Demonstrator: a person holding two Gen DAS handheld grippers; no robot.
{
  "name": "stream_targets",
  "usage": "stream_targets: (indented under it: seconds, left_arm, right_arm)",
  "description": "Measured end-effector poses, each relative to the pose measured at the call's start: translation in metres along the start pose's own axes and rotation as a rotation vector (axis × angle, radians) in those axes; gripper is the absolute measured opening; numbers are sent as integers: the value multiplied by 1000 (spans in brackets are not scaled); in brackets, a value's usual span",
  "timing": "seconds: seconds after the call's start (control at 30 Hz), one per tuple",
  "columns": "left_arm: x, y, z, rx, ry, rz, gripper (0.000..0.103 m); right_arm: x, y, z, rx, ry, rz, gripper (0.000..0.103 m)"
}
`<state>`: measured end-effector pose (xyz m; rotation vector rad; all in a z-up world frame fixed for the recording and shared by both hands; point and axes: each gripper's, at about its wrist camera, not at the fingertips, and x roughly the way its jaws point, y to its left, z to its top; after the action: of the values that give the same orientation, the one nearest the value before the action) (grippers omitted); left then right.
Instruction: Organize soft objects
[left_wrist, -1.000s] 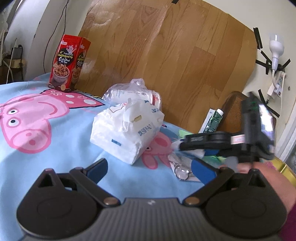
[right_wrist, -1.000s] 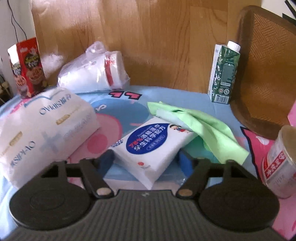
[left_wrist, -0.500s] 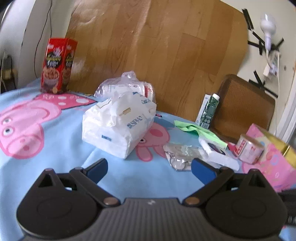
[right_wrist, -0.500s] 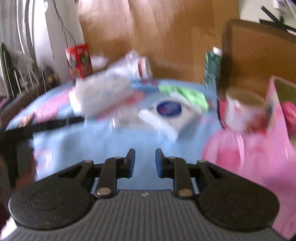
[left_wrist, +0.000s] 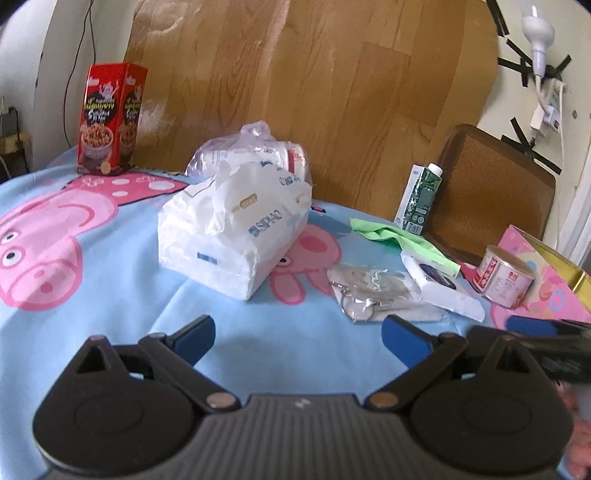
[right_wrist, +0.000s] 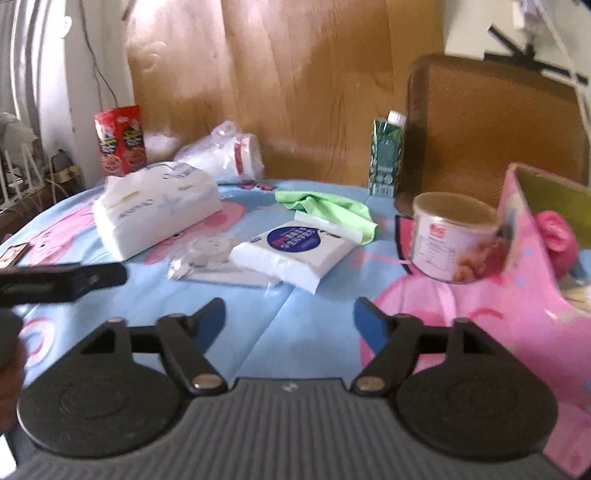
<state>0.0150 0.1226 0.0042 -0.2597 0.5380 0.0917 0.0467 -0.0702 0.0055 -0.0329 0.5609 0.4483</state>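
A big white tissue pack (left_wrist: 236, 229) (right_wrist: 155, 210) lies on the blue cartoon tablecloth, with a bagged white roll (left_wrist: 255, 158) (right_wrist: 225, 155) behind it. A flat wipes pack with a blue label (right_wrist: 295, 251) (left_wrist: 439, 284) lies beside a green cloth (right_wrist: 325, 206) (left_wrist: 399, 236) and a clear crinkled wrapper (left_wrist: 373, 291) (right_wrist: 207, 258). My left gripper (left_wrist: 299, 336) is open over bare cloth, short of the tissue pack. My right gripper (right_wrist: 290, 314) is empty, its jaws opening, in front of the wipes pack. A pink fluffy ball (right_wrist: 556, 236) sits in the pink box (right_wrist: 517, 221).
A red snack box (left_wrist: 110, 122) stands at the far left. A green carton (left_wrist: 421, 199) and a brown woven chair back (left_wrist: 495, 192) stand at the far right. A tin can (right_wrist: 454, 236) sits by the pink box. A wood panel backs the table.
The right gripper drew back from the wipes pack, which stayed on the cloth, shut briefly, and its jaws now stand wide. The left gripper turned slightly.
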Motion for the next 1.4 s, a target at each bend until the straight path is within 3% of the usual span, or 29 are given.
stream_targets:
  seconds: [0.17,0.27,0.3,0.4,0.5,0.6,0.97,1.17,1.2,1.23,1.3,1.37,1.4]
  left_arm:
    - [-1,1,0,-1,0,-17,100]
    - [-1,0,0,6,-1,-30,100]
    - [-1,1,0,5,0,-34,100]
    - [0,3,1,-10,6,-43,100]
    - [-1,7,1,-30,5,-49,100]
    - [-2,9,1,-39,6,-60,100]
    - [2,8,2,-33,22,-72,100]
    - [0,11,2,-45,12,-72,100]
    - [0,11,2,-47,11,-74,100]
    - [0,11,2,-46,12,-76,100]
    - [0,11,2,-44,13,-77,100]
    - [-1,11,2,-43,11,-78,100]
    - [-1,12,2,-44,9,-79,100]
  right_arm:
    - [48,-3,14,16,69,-62,87]
    - [50,4,14,-31,60,-91,62]
    - [46,6,12,-49,50,-72,44]
    - [42,17,9,-107,34,-50,16]
    - [41,35,5,-205,23,-95,14]
    - [40,38,4,-224,19,-99,13]
    - [-14,49,-32,-239,13,19,12]
    - [-13,52,-28,-223,33,47,13]
    - [-12,52,-26,-219,34,43,20]
    - [-11,53,-26,-216,34,36,34]
    - [-8,55,-24,-226,24,20,42]
    - [0,57,-23,-239,16,7,41]
    - [0,54,-22,-228,15,15,25]
